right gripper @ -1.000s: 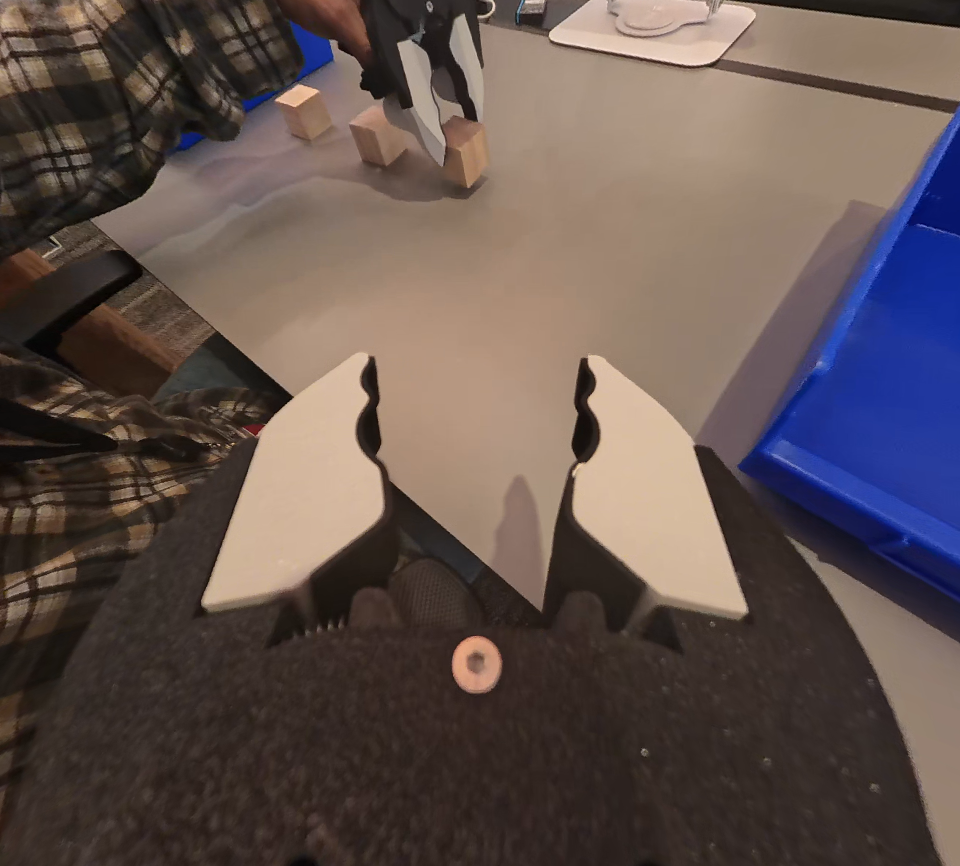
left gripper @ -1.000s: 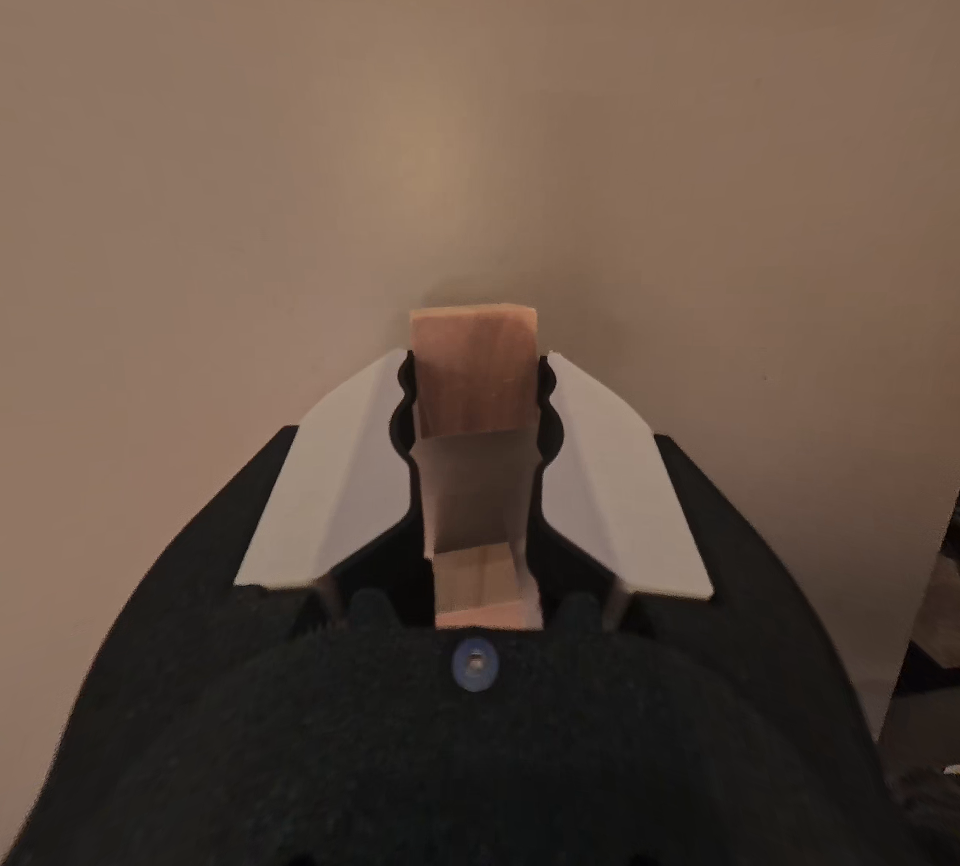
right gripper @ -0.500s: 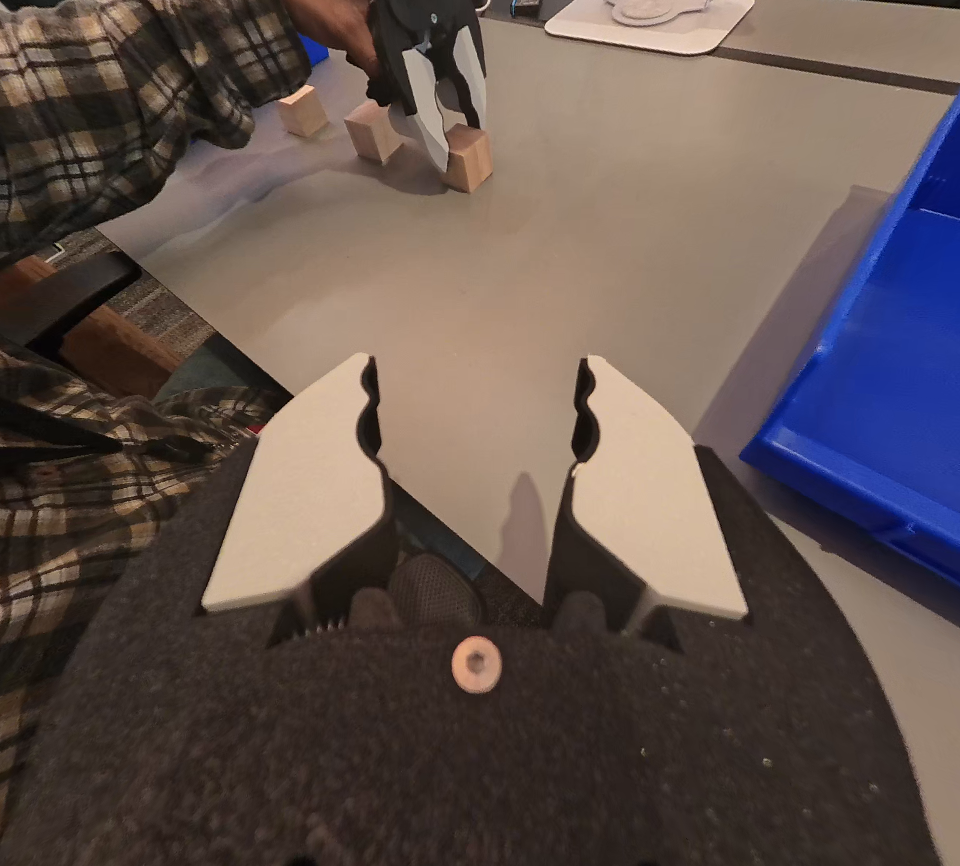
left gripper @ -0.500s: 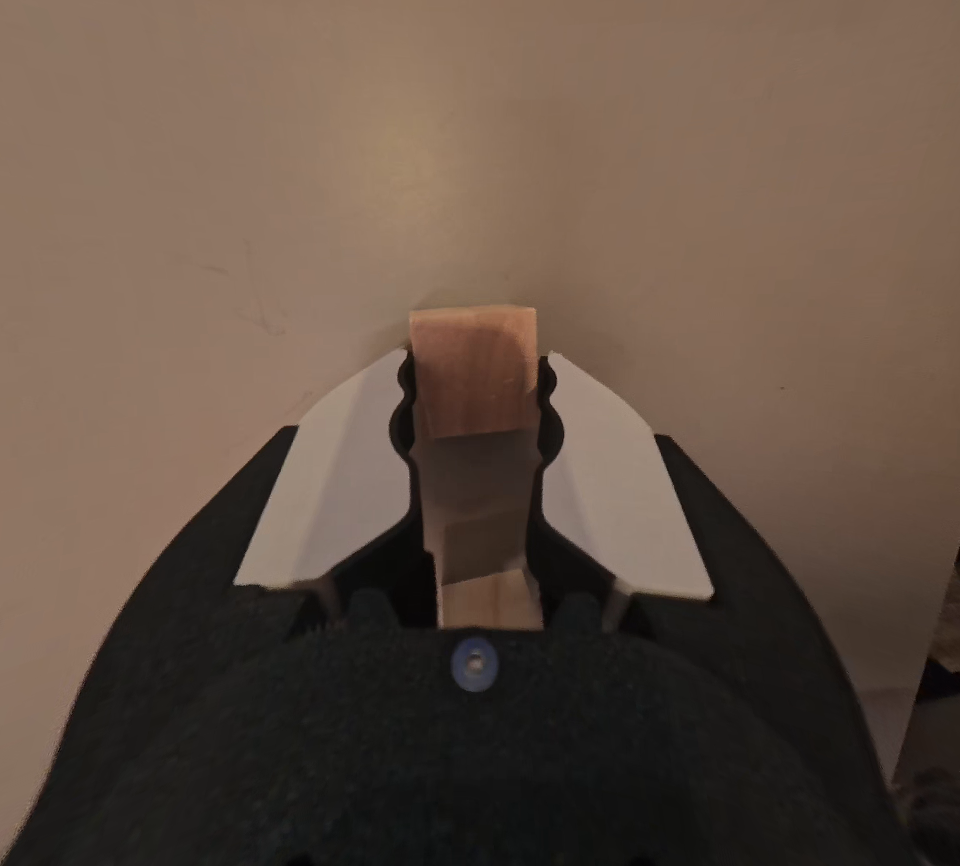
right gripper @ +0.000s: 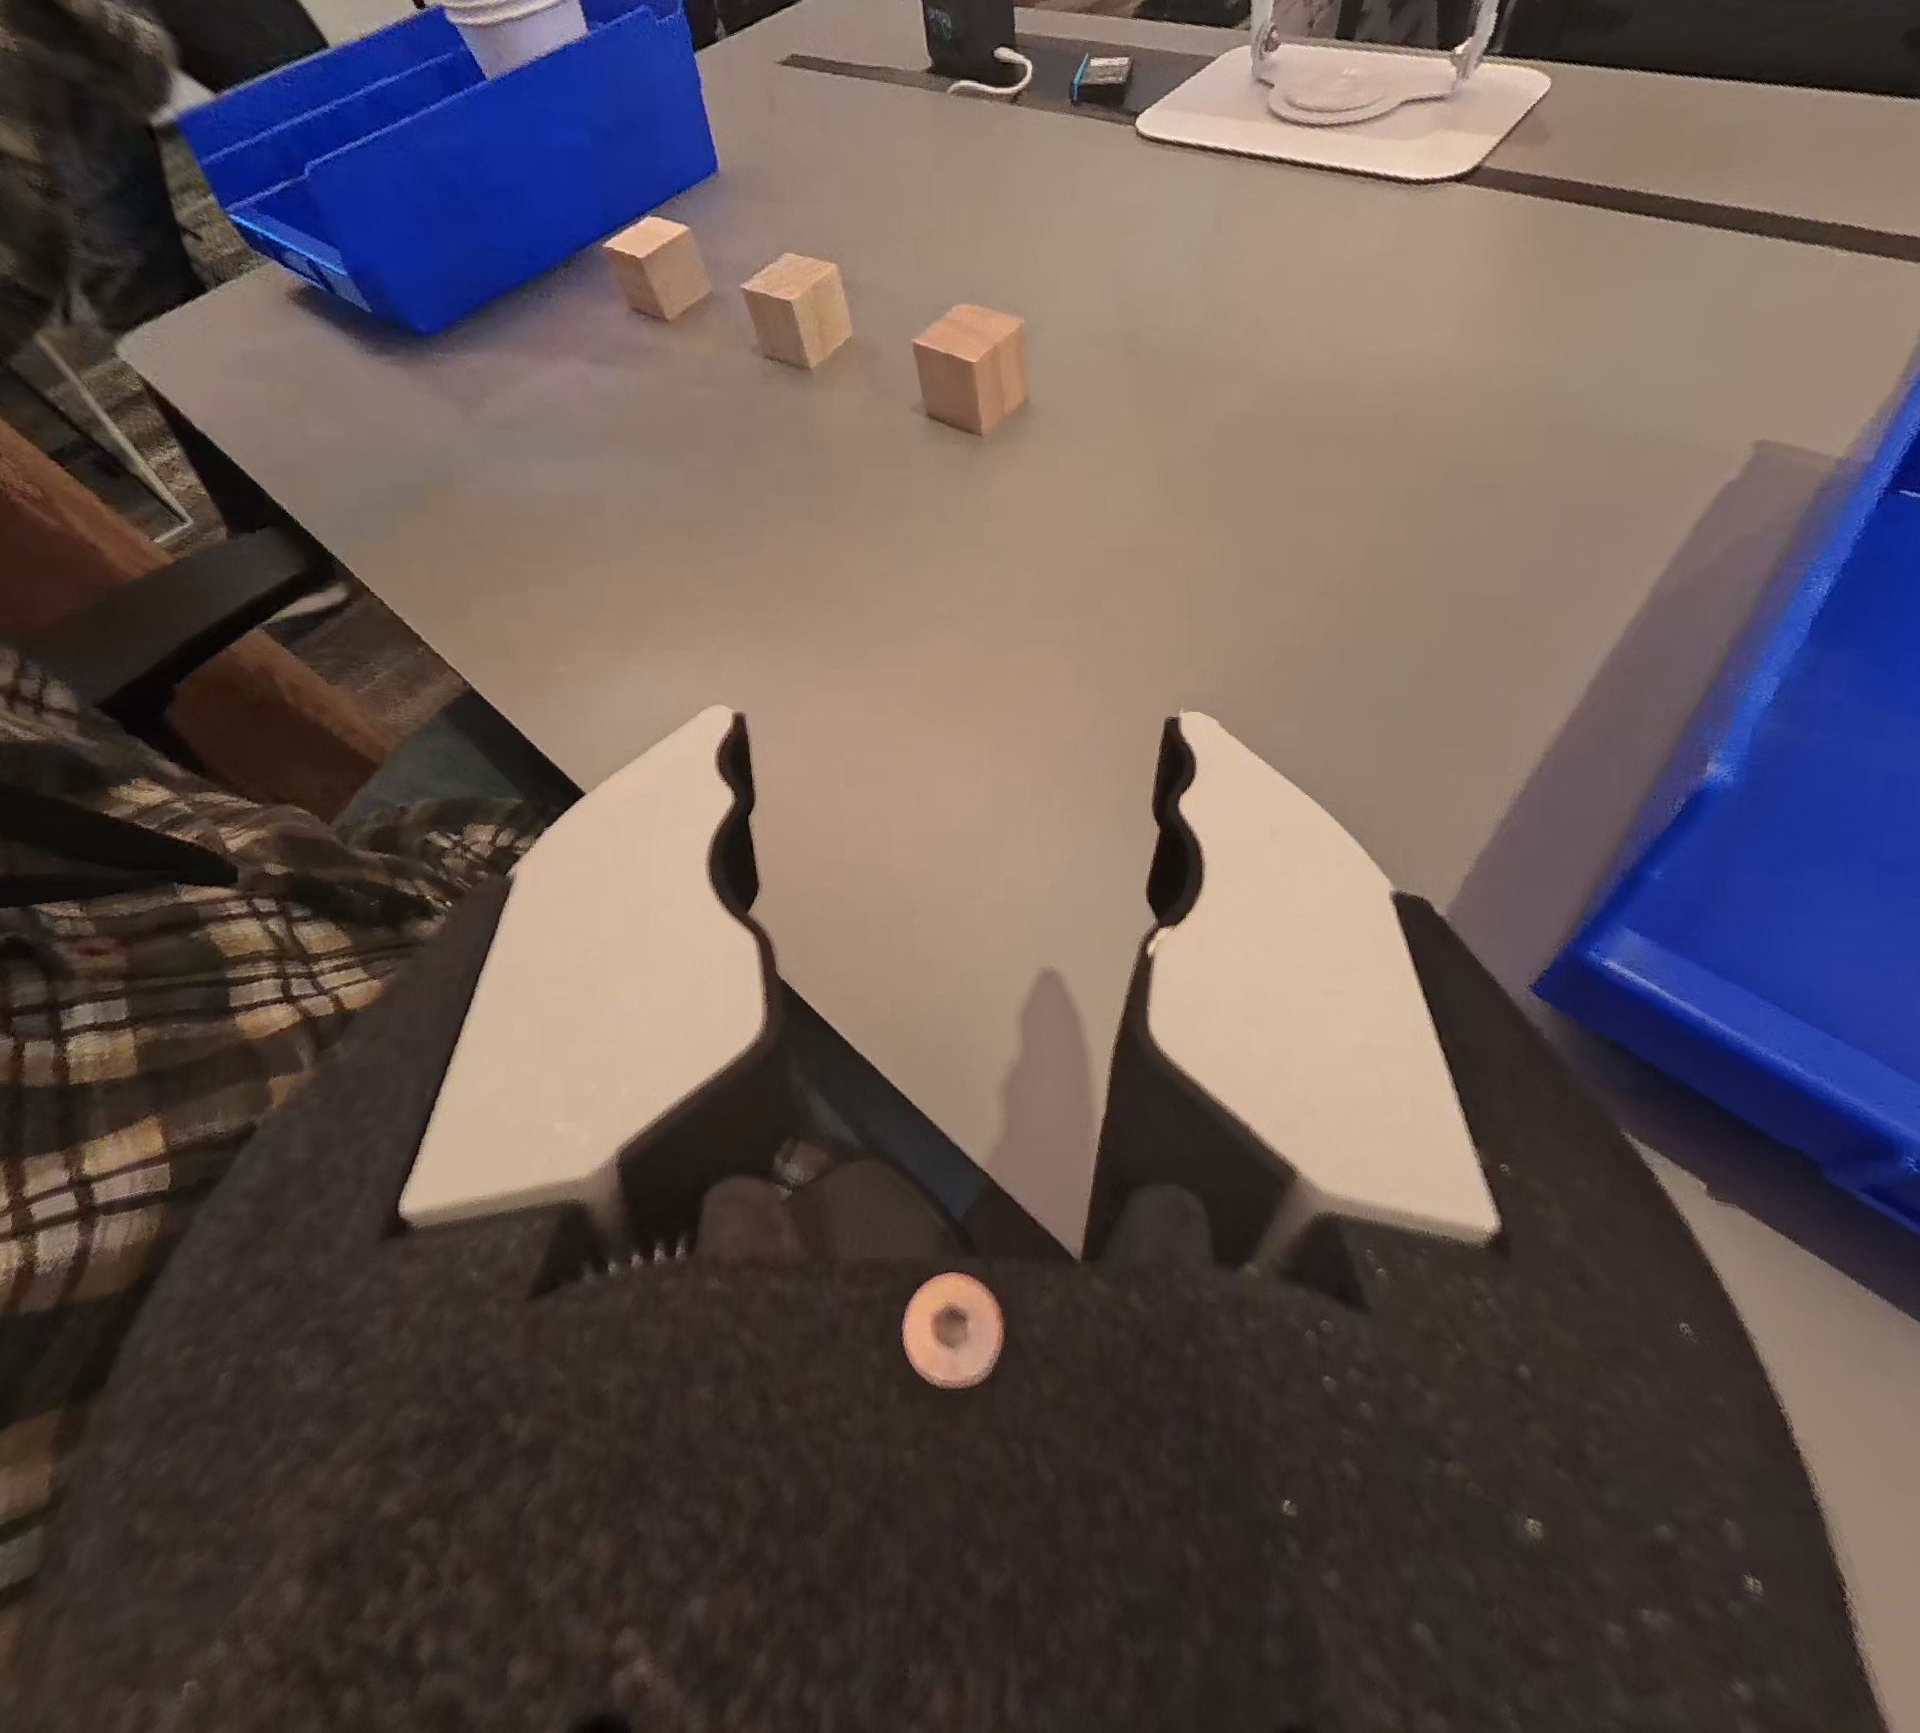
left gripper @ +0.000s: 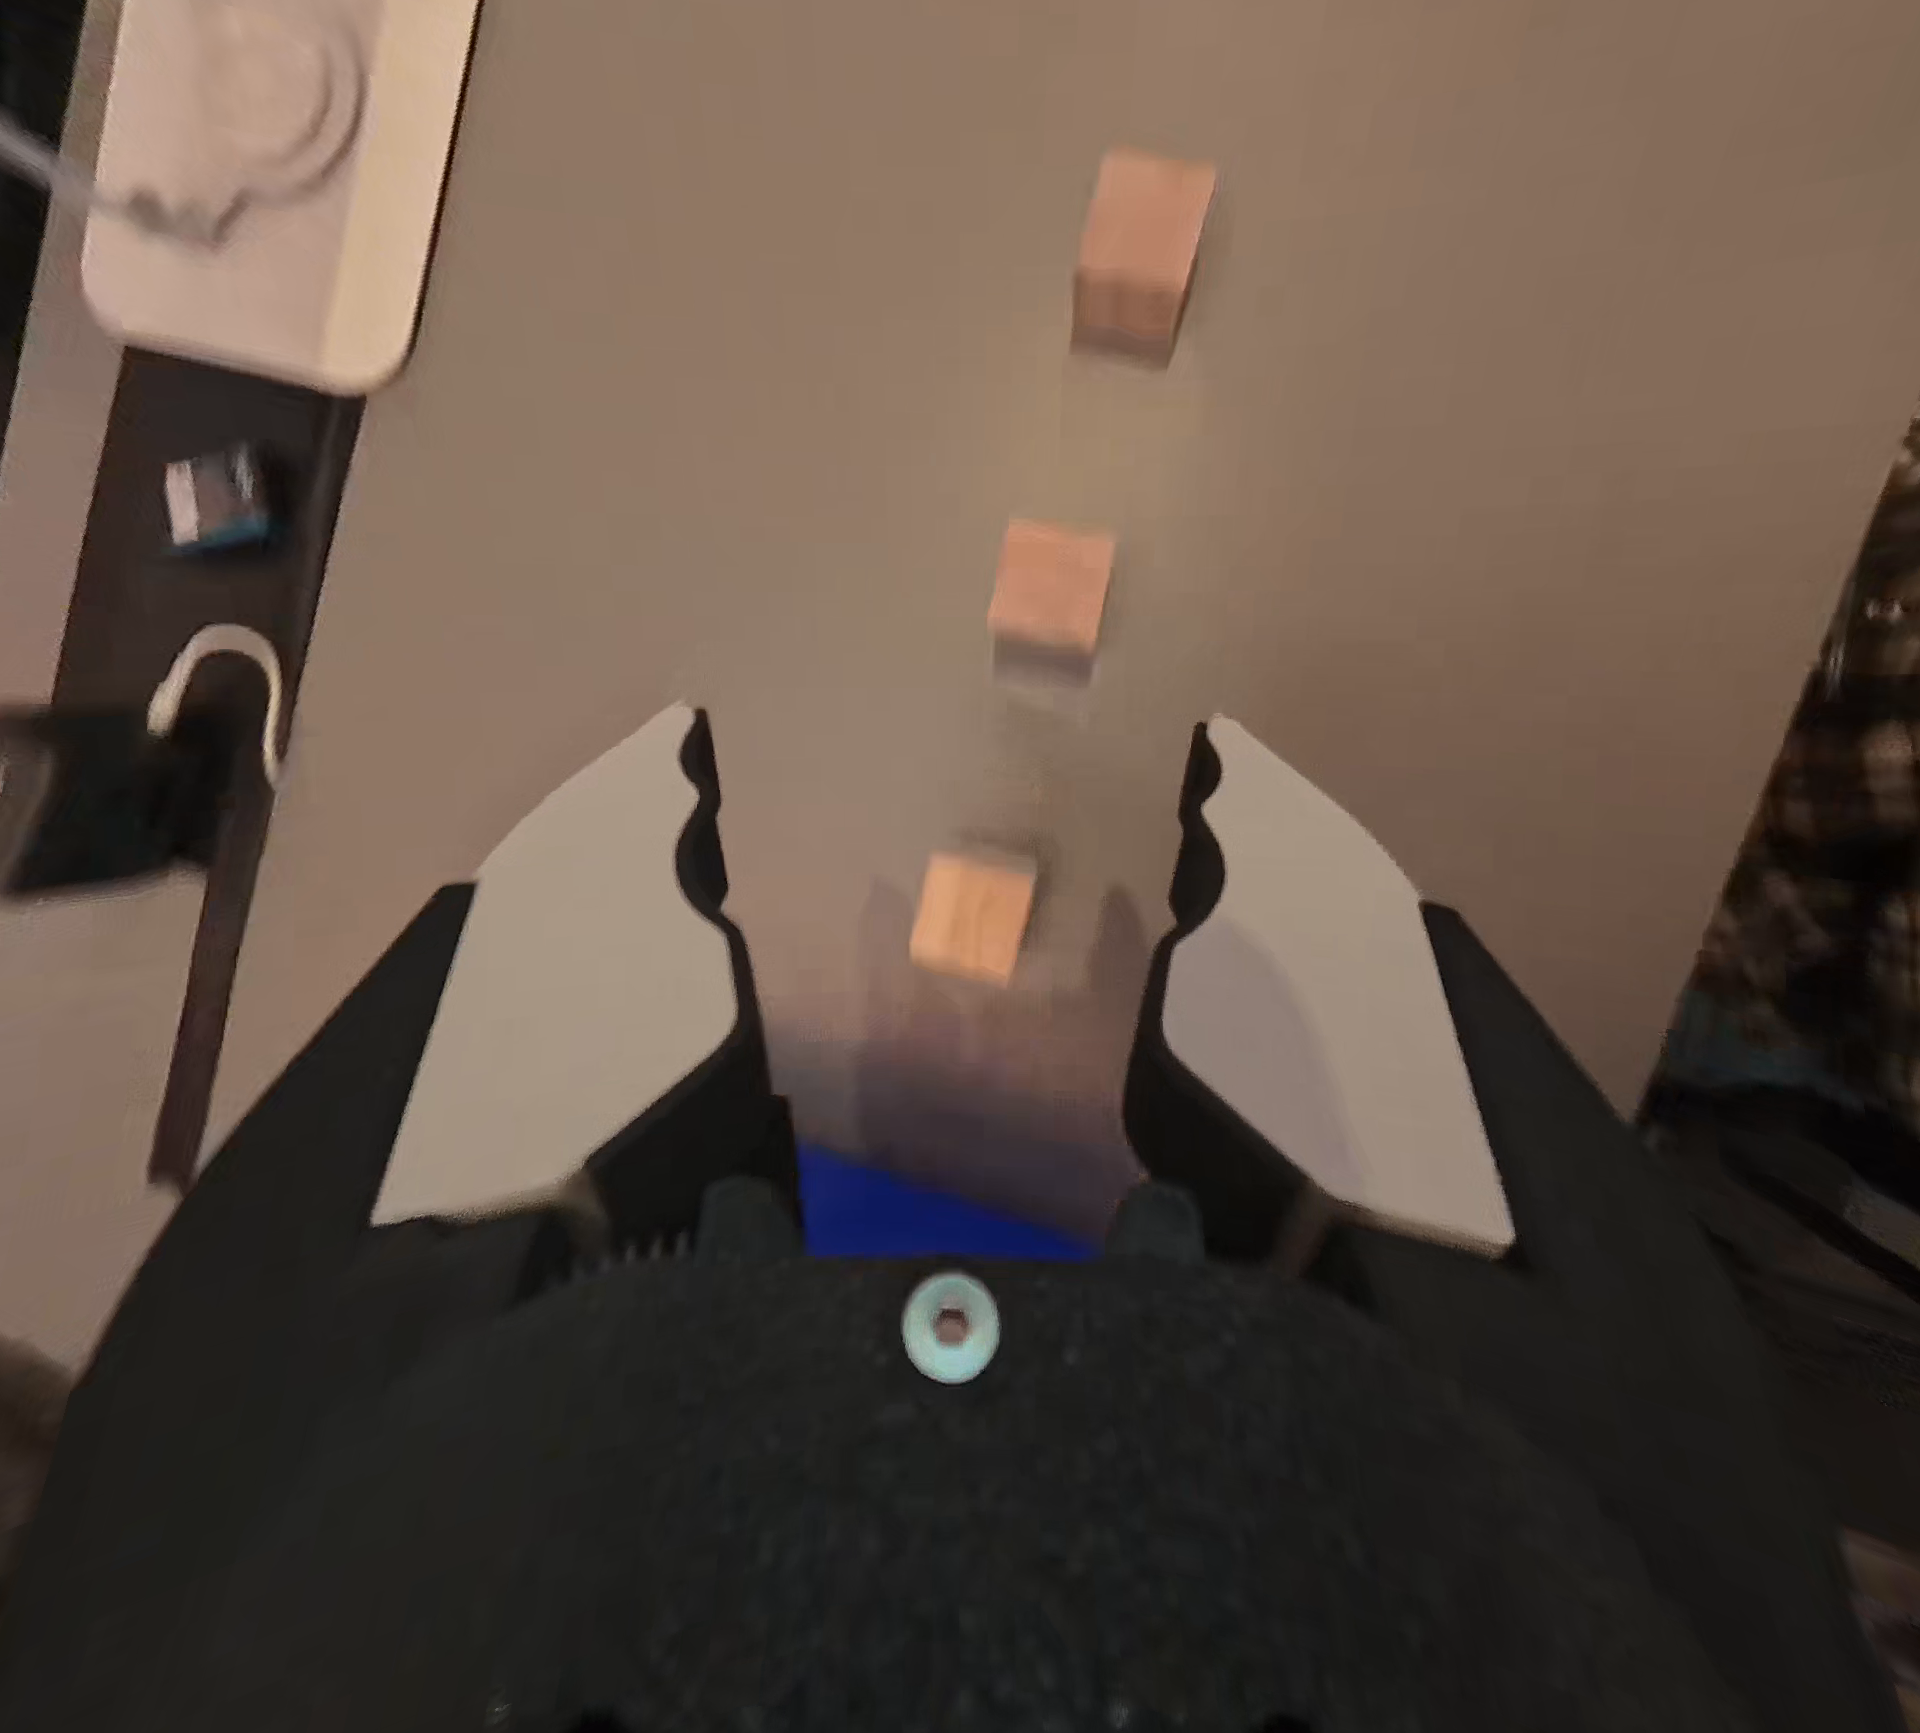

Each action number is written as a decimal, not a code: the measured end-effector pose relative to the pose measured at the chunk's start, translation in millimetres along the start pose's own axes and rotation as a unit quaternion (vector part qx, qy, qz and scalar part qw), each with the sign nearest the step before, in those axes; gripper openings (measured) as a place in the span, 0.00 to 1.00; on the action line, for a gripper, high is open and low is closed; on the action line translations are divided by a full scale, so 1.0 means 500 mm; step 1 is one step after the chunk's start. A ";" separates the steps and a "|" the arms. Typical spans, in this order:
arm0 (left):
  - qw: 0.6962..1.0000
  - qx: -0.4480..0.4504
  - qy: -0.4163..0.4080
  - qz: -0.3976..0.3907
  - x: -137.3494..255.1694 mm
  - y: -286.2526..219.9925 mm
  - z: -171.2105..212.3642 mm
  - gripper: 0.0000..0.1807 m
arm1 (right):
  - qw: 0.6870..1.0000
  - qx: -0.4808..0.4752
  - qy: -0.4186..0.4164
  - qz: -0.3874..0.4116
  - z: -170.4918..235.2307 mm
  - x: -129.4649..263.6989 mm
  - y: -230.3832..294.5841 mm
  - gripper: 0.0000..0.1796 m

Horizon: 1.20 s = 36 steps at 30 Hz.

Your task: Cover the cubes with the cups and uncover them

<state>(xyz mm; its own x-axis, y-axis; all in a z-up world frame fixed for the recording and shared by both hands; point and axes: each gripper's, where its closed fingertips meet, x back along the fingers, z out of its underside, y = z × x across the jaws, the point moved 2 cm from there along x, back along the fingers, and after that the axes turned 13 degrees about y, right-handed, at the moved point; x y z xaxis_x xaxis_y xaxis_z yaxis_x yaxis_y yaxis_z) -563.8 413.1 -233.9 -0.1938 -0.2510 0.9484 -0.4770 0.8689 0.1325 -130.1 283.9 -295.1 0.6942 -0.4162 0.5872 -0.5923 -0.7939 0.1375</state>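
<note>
Three wooden cubes stand in a row on the grey table (right gripper: 1039, 603): a left cube (right gripper: 657, 267), a middle cube (right gripper: 796, 309) and a right cube (right gripper: 971, 368). In the blurred left wrist view they show as a far cube (left gripper: 1143, 265), a middle cube (left gripper: 1049, 594) and a near cube (left gripper: 972, 916). My left gripper (left gripper: 951, 727) is open and empty, raised well above them; the near cube shows between its fingers but lies far below on the table. A stack of white paper cups (right gripper: 509, 5) stands in a blue bin (right gripper: 468, 156). My right gripper (right gripper: 961, 727) is open and empty over the table's near part.
A second blue bin (right gripper: 1766, 956) sits at the right edge. A white stand base (right gripper: 1340, 109) and a black device with a cable (right gripper: 966, 26) are at the back; the base also shows in the left wrist view (left gripper: 281, 104). A plaid sleeve (right gripper: 156, 956) is at the left.
My left gripper opened and let go of the wooden cube, which now stands on the table, then lifted up and away toward the cups. My right gripper has barely moved.
</note>
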 end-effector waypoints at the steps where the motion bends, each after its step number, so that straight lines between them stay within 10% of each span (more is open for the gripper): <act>1: 1.000 0.016 0.012 -0.005 0.024 0.004 0.054 0.45 | 1.000 0.001 -0.001 -0.004 -0.002 -0.004 0.002 0.41; 12: 0.981 0.165 0.095 -0.038 0.052 -0.012 0.459 0.43 | 0.999 0.036 0.011 -0.020 -0.052 -0.041 0.038 0.41; 36: 0.963 0.108 0.235 0.078 -0.144 -0.060 0.566 0.24 | 0.998 0.058 0.030 -0.009 -0.083 -0.048 0.064 0.41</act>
<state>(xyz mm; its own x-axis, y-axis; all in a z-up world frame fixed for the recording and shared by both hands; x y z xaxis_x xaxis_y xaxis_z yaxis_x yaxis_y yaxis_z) -778.1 284.5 -387.8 0.1072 0.1401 0.9843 -0.6512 0.7580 -0.0370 -182.6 287.1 -271.7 0.6767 -0.3765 0.6327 -0.5261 -0.8484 0.0578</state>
